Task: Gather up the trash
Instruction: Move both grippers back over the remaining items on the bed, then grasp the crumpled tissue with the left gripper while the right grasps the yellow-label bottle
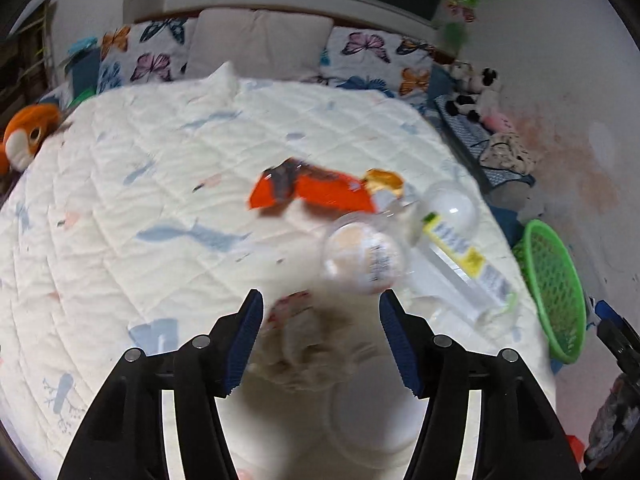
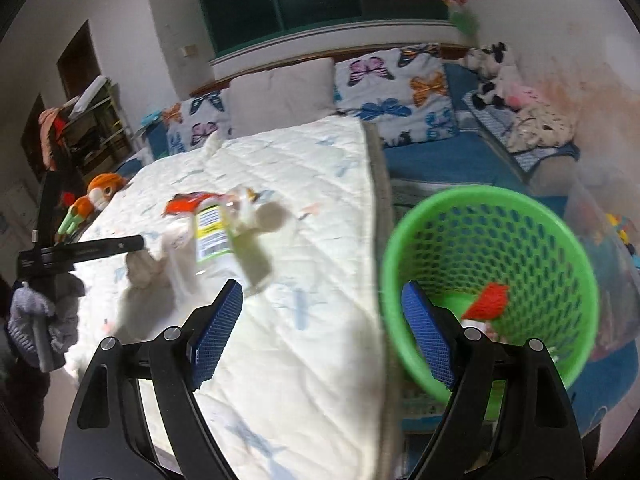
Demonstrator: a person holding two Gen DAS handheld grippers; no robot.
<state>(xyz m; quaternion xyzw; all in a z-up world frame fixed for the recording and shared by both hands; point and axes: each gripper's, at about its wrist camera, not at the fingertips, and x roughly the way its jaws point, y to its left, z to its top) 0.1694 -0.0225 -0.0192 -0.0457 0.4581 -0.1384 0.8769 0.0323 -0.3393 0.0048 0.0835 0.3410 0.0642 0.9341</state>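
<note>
Trash lies on the white quilt point(image 1: 120, 200): an orange wrapper point(image 1: 312, 192), a clear round cup point(image 1: 362, 258), a clear bottle with a yellow label point(image 1: 460, 252) and a crumpled tissue point(image 1: 308, 344). My left gripper point(image 1: 322, 340) is open, with the tissue between its blue pads, apart from them. My right gripper point(image 2: 322, 332) is open and empty over the bed's right edge, beside the green mesh basket point(image 2: 488, 280), which holds a red scrap point(image 2: 490, 302). The bottle point(image 2: 216, 236) and the orange wrapper point(image 2: 186, 204) also show in the right wrist view.
Butterfly pillows point(image 1: 152, 52) and a plain pillow point(image 1: 260, 44) line the headboard. An orange plush toy point(image 1: 28, 136) lies at the bed's left edge. Soft toys point(image 2: 492, 76) and cloths lie on the blue mat by the right wall. The green basket also shows at right in the left wrist view point(image 1: 554, 292).
</note>
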